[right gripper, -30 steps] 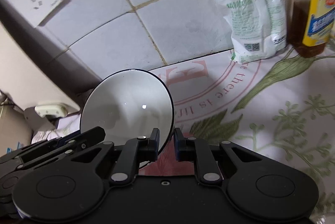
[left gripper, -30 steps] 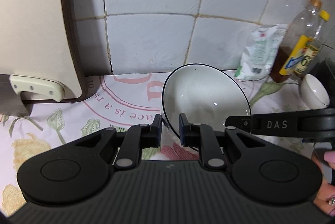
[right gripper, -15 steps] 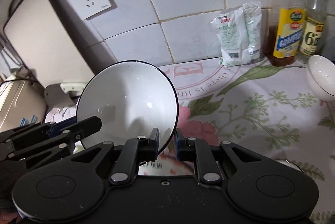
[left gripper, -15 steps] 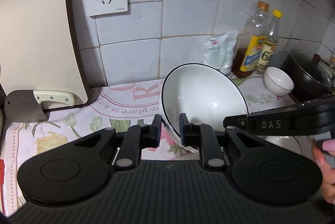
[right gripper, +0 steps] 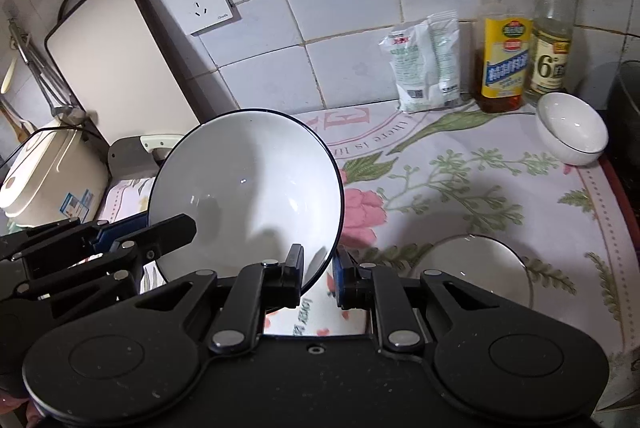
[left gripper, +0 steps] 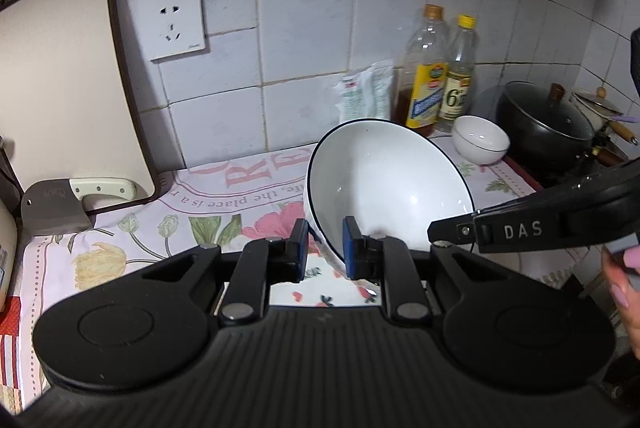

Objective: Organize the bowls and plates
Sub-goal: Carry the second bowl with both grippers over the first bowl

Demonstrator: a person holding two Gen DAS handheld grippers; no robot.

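A large white bowl with a thin black rim [left gripper: 392, 184] [right gripper: 248, 196] is held tilted above the flowered tablecloth. My left gripper [left gripper: 325, 243] is shut on its left rim and my right gripper [right gripper: 318, 277] is shut on its right rim. The right gripper also shows at the right in the left wrist view; the left gripper shows at the lower left in the right wrist view. A small white bowl [left gripper: 480, 139] [right gripper: 572, 134] stands near the bottles. A white plate with a dark rim [right gripper: 480, 268] lies on the cloth at the right.
A cutting board [left gripper: 60, 88] leans on the tiled wall at the left, a cleaver [left gripper: 60, 204] before it. A white pouch [right gripper: 428, 62] and two bottles [right gripper: 504, 28] stand at the wall. A black lidded pot [left gripper: 548, 120] is far right. A rice cooker [right gripper: 48, 172] is far left.
Both grippers have pulled back and up from the wall with the large bowl in them. More of the counter, the small bowl, the plate and the pot have come into view.
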